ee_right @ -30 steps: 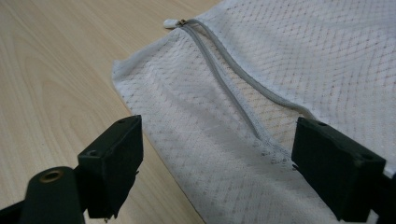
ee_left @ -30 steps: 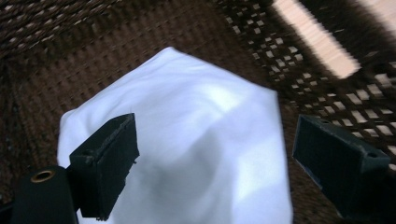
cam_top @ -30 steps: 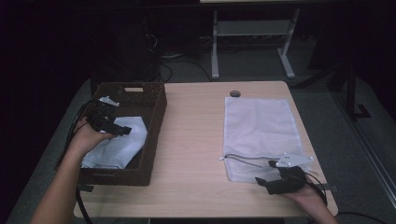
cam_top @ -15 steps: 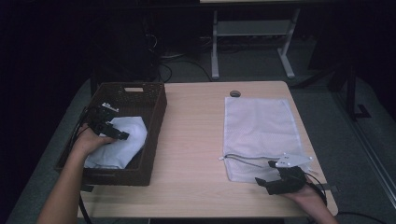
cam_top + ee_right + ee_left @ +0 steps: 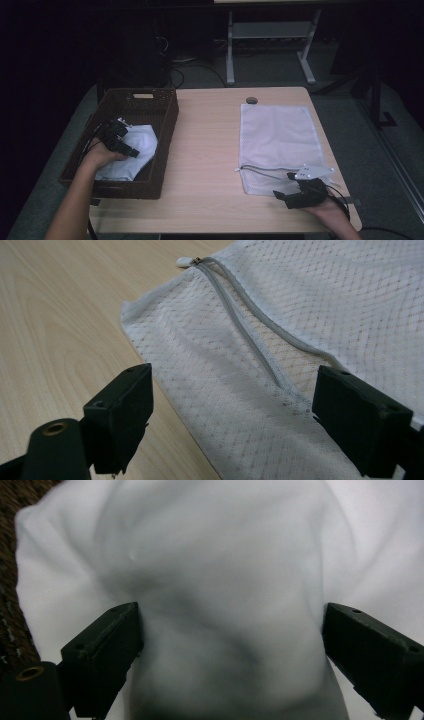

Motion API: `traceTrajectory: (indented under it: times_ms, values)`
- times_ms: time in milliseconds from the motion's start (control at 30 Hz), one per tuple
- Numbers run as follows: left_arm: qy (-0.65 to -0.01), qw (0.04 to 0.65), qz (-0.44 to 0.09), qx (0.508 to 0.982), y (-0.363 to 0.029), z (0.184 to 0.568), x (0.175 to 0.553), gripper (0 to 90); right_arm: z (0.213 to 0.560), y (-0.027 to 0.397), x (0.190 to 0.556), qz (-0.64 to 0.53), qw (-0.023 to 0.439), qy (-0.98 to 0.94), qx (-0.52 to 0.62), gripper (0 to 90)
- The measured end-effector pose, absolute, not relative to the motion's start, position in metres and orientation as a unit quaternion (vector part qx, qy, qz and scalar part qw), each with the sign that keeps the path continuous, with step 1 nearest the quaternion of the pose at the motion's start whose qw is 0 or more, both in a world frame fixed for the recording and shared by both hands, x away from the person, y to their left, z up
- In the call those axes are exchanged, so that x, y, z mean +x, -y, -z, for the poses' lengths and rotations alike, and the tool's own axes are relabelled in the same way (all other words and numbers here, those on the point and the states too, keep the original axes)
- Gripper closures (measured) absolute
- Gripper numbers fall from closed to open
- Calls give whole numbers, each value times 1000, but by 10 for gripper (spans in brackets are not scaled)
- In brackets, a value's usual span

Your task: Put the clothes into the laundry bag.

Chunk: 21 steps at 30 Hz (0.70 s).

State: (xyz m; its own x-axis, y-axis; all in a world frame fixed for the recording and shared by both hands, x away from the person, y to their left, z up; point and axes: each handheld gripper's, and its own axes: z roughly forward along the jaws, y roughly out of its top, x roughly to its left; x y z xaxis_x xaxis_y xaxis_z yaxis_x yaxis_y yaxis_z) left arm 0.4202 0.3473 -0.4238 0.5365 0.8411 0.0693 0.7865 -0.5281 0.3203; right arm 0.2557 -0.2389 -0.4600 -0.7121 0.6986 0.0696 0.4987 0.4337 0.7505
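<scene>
Directly ahead of the left gripper (image 5: 131, 149), a soft white cloth (image 5: 220, 580) bulges between its wide jaws; the right gripper (image 5: 281, 196) waits with jaws wide over the white mesh zip bag (image 5: 280, 140).

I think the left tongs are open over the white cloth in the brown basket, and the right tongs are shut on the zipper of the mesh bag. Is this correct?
Not quite. The right tongs are open, with the jaws apart above the mesh bag and its zipper, gripping nothing, as the right gripper view shows. The left tongs are indeed open over the white cloth in the brown basket.
</scene>
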Motion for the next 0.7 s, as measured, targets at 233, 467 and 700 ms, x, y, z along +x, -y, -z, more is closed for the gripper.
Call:
traceTrajectory:
  times_ms: [233,467,700]
  values:
    - [-474,132,-92,866,-350,428,423,87,460,238,256,-393,127,-838,356,163]
    - [-475,137,-82,865,-351,428,424,141,460,238,256,-392,125,-840,354,164]
    - [-467,152,-66,868,-352,421,421,487,460,237,256,-392,124,-840,353,164]
